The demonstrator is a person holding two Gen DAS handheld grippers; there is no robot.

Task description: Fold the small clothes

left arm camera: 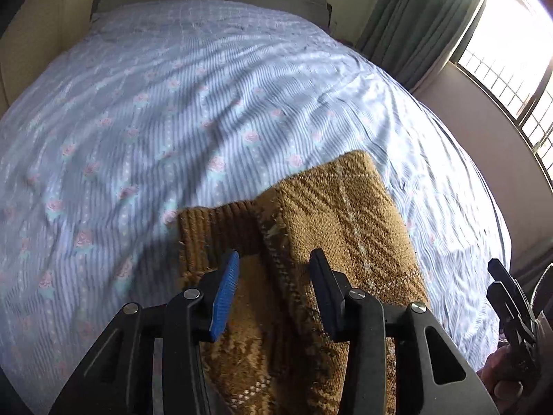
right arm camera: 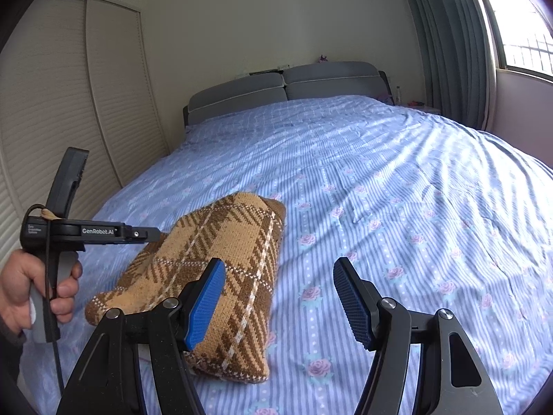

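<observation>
Left wrist view shows the left tool [left arm camera: 273,263] with its fingers spread, hanging over the folded tan-and-brown plaid knitted garment [left arm camera: 331,214], and the pads do not press on it. On the right wrist view, the right tool [right arm camera: 280,276] is also spread wide, with nothing between its fingers. The garment lies as a compact bundle near the foot of the bed with the blue striped, rose-printed sheet [right arm camera: 397,180]. Farther away stand the grey padded headboard [right arm camera: 287,86] and the green curtain [right arm camera: 446,41].
</observation>
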